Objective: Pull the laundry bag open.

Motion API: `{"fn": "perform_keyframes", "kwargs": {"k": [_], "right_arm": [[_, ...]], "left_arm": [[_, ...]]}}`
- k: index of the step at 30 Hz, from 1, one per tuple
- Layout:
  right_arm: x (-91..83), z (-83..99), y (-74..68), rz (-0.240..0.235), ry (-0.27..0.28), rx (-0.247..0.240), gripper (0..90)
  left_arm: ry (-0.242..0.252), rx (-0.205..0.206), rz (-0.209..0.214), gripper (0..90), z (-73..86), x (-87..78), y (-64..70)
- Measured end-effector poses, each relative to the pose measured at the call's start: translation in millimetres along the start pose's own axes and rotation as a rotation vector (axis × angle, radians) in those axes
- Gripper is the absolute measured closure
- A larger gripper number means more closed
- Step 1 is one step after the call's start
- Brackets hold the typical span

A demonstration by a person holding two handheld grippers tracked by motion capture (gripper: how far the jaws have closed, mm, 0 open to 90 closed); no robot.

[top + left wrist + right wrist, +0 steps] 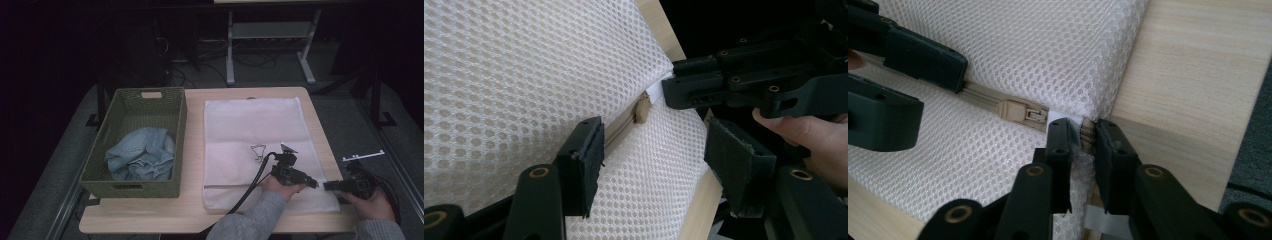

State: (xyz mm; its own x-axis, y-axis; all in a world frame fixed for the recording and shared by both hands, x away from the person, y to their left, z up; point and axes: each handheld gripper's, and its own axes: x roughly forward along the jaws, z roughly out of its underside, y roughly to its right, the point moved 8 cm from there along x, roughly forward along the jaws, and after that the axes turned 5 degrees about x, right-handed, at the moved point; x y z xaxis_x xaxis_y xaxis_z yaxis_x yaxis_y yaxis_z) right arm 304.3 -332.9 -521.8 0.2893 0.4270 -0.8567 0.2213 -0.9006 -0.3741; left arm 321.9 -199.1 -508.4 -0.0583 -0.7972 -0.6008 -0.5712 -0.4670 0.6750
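Your right gripper (pixel 1083 137) was nipped shut on mesh bag (pixel 250 130) corner beside zipper pull (pixel 1020 111). Left gripper (pixel 654 150) gaped wide, empty, straddling zipper track. Risk: thin corner pinch slipped once you tugged pull, bag bunched.

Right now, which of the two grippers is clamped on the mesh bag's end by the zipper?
The right gripper: its jaws pinch the end of the white mesh bag beside the zipper pull. The left gripper stands open over the zipper.

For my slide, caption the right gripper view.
Right gripper pinches the mesh bag's zipper end beside the beige zipper pull.
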Motion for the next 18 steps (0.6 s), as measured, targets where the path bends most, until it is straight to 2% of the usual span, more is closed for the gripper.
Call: {"fn": "perform_keyframes", "kwargs": {"k": [6, 10, 16, 18], "right_arm": [[-5.3, -0.2, -4.0, -0.014, 0.011, -0.01, 81.4], [-9.8, -0.3, -5.7, -0.03, 0.026, -0.009, 81.7], [-17.9, -2.4, -10.5, -0.046, 0.05, -0.019, 81.9], [-20.4, -3.6, -11.8, -0.053, 0.06, -0.021, 82.0]], "left_arm": [[0.008, -0.012, 0.024, 43.1, -1.0, 0.3, 0.9], [0.019, -0.019, 0.051, 48.5, -0.6, 3.2, 3.6], [0.034, -0.042, 0.078, 49.6, -0.6, 5.0, 3.8], [0.046, -0.045, 0.099, 49.6, -1.8, 4.5, 4.9]]}}
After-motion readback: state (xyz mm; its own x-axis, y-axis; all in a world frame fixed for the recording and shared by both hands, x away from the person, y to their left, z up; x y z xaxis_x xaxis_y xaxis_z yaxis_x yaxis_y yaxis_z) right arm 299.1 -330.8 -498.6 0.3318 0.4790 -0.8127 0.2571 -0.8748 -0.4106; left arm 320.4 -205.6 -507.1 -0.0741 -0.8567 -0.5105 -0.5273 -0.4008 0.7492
